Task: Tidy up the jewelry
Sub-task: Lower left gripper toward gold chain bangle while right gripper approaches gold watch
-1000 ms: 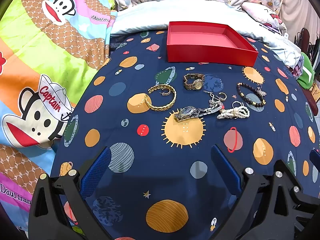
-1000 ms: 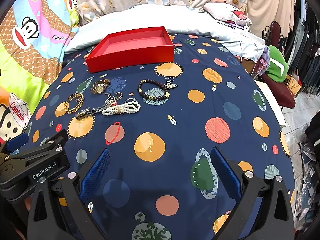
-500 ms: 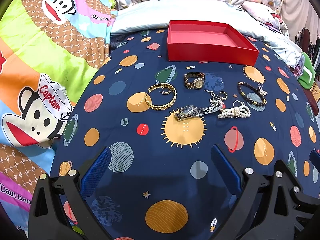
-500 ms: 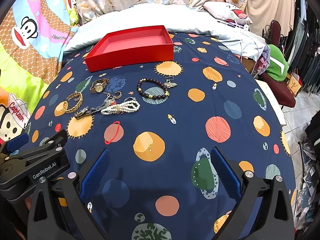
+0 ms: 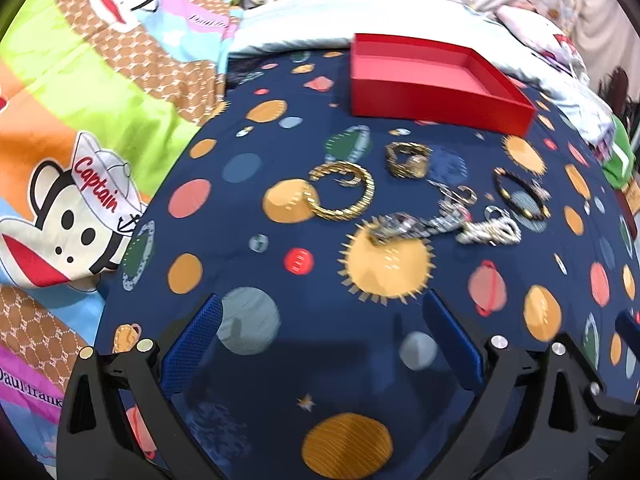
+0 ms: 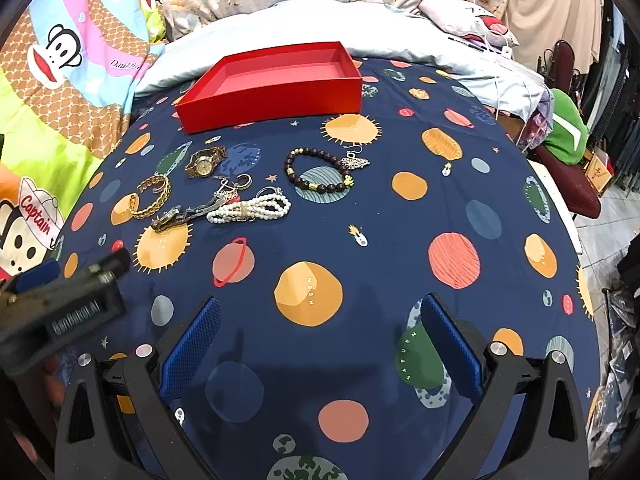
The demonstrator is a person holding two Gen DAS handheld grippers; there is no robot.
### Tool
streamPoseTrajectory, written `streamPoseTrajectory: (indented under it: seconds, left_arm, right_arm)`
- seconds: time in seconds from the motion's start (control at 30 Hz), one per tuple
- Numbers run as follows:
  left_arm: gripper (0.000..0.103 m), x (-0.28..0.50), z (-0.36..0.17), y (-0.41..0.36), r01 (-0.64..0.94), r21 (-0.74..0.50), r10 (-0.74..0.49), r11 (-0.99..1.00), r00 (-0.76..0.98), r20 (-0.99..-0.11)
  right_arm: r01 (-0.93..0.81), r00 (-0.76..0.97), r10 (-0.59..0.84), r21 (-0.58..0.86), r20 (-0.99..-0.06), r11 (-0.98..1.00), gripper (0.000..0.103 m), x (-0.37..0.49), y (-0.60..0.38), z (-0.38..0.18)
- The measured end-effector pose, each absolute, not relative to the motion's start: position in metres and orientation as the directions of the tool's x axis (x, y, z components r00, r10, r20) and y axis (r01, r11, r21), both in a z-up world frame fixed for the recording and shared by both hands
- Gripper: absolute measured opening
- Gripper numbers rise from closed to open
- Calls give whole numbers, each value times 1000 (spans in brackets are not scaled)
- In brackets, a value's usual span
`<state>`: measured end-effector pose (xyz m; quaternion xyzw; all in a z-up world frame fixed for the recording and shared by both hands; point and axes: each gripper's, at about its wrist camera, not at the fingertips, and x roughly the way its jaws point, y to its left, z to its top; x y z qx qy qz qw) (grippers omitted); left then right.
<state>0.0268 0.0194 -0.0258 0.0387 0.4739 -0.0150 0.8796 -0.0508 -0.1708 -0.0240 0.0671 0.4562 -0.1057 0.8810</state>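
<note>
An empty red box (image 5: pixel 436 80) (image 6: pixel 272 84) stands at the far side of the navy planet-print cloth (image 5: pixel 280 360). In front of it lie a gold bangle (image 5: pixel 343 196) (image 6: pixel 150 197), a gold watch (image 5: pixel 409 159) (image 6: pixel 205 161), a silver watch (image 5: pixel 404 226) (image 6: pixel 182 214), a pearl bracelet (image 5: pixel 490 232) (image 6: pixel 250 210) and a dark bead bracelet (image 5: pixel 520 196) (image 6: pixel 318 174). My left gripper (image 5: pixel 318 340) is open and empty, short of the jewelry. My right gripper (image 6: pixel 318 340) is open and empty, nearer the front.
A monkey-print quilt (image 5: pixel 80 120) lies to the left, pale pillows (image 6: pixel 280 20) behind the box. A chair with a green item (image 6: pixel 568 136) stands right of the bed. The left gripper's body (image 6: pixel 60 300) shows at the right wrist view's left edge.
My left gripper has moved forward toward the jewelry, blurring its view. The right gripper has barely moved. No jewelry has shifted.
</note>
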Motion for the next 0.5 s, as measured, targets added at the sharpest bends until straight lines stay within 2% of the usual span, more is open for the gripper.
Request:
streamPoseTrajectory:
  seconds: [0.5]
  left_arm:
    - [97, 90, -41, 22, 41, -6, -27, 999, 544, -839]
  right_arm:
    - [242, 519, -102, 32, -849, 970, 98, -32, -175, -35]
